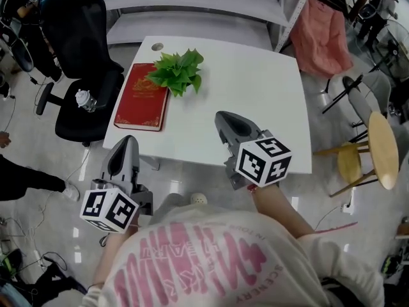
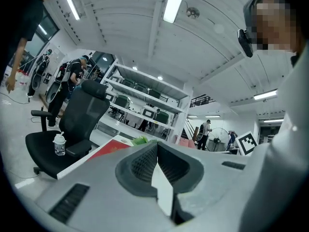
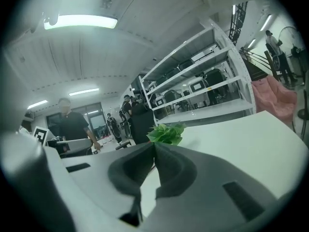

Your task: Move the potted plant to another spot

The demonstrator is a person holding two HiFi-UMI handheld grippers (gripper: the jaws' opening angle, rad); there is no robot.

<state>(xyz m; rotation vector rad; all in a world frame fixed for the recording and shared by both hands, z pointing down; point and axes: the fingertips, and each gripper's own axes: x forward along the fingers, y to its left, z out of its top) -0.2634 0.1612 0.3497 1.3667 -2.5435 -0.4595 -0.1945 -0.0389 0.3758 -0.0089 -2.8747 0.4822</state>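
Observation:
The potted plant (image 1: 177, 72), a clump of green leaves, stands at the far left of the white table (image 1: 255, 101), beside a red book (image 1: 142, 96). My left gripper (image 1: 127, 141) hangs off the table's near left corner, shut and empty. Over the table's near edge, my right gripper (image 1: 221, 118) is also shut and empty, well short of the plant. In the left gripper view the closed jaws (image 2: 157, 147) point level at the book (image 2: 108, 149) and the plant (image 2: 141, 140). The right gripper view has the plant (image 3: 166, 133) just beyond the closed tips (image 3: 154, 147).
A black office chair (image 1: 83, 62) with a small cup (image 1: 85, 100) on its seat stands left of the table. White shelving (image 1: 192, 5) runs behind it. A pink cloth (image 1: 319, 37) and round wooden stools (image 1: 377, 149) are at the right. People stand in the background.

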